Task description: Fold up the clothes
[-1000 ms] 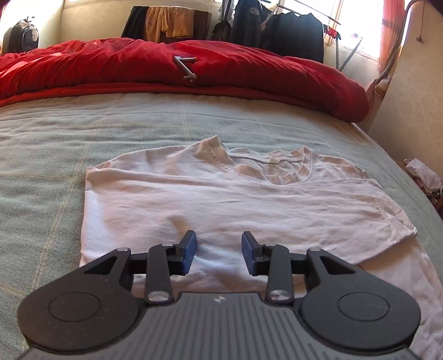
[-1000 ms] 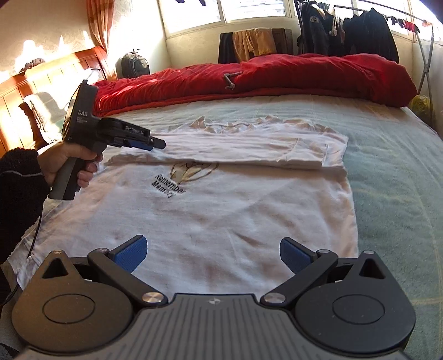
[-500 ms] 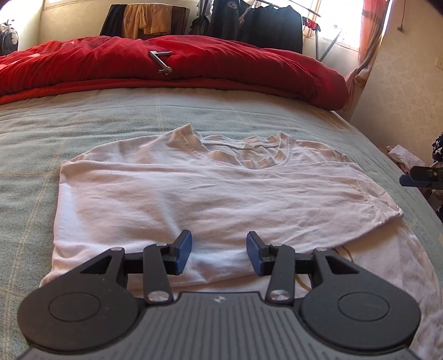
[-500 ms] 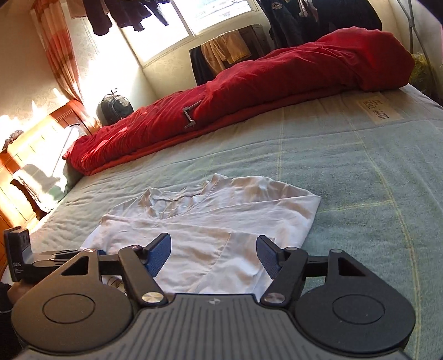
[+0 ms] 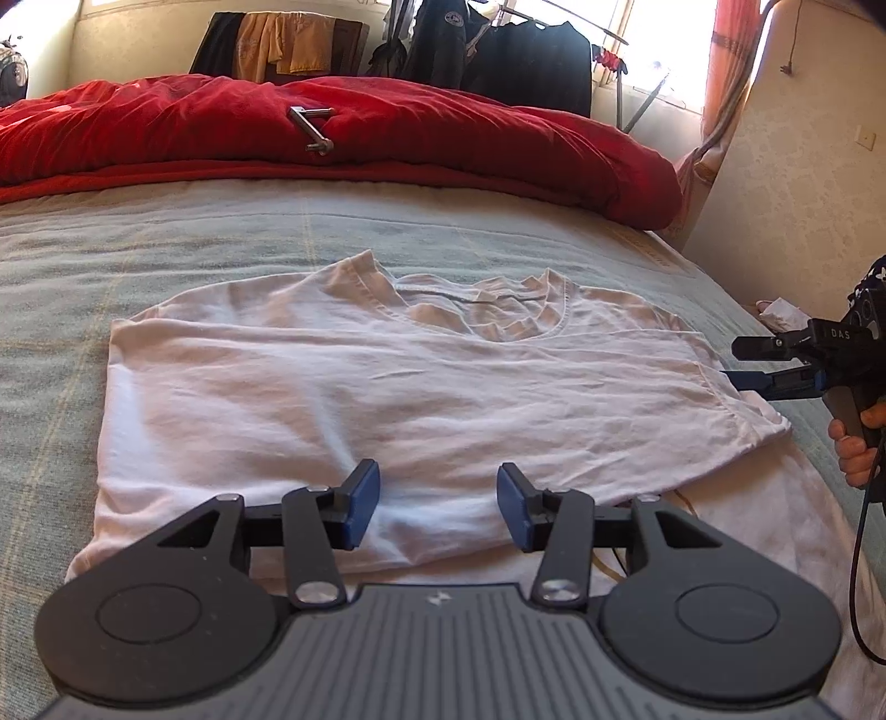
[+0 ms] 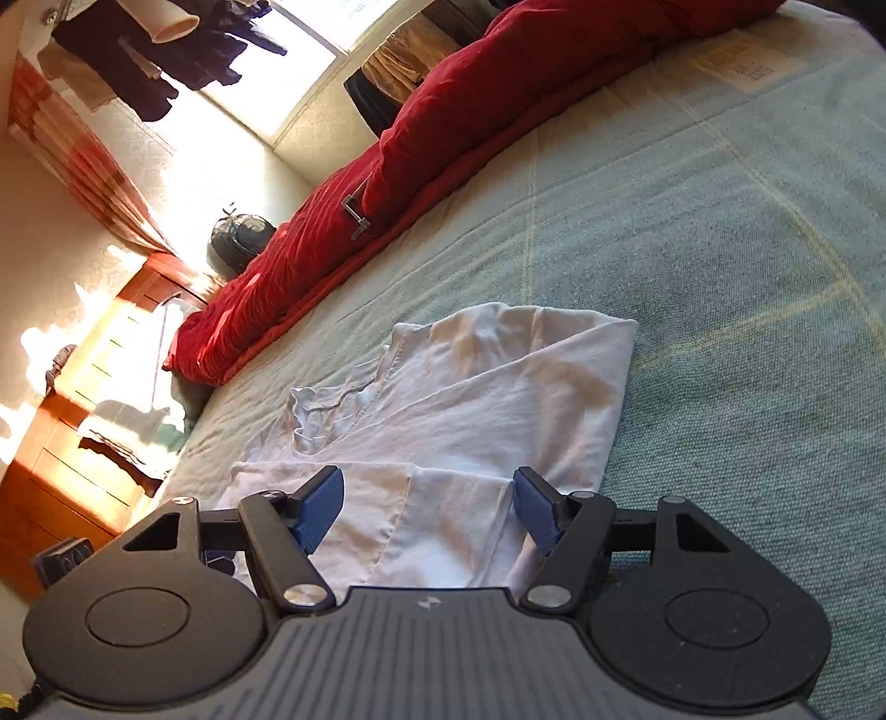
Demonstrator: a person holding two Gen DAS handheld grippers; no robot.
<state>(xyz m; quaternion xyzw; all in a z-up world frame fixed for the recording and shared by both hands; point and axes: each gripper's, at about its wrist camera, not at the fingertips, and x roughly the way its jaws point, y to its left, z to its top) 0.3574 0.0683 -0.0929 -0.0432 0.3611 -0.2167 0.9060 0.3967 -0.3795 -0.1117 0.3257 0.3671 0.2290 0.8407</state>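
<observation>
A white T-shirt lies flat on the green bed cover, its upper part folded over the lower part, collar toward the red duvet. My left gripper is open and empty, low over the shirt's near folded edge. My right gripper is open and empty, just above the shirt's folded sleeve. In the left wrist view the right gripper shows at the shirt's right sleeve edge, jaws apart, held by a hand. The shirt also shows in the right wrist view.
A red duvet lies bunched along the far side of the bed, with a metal crank-like piece on it. Dark clothes hang on a rack behind. A wooden headboard stands at the left in the right wrist view.
My right gripper has swung round to the shirt's sleeve side, tilted, and narrowed its opening. My left gripper drew back slightly and stayed open over the near fold.
</observation>
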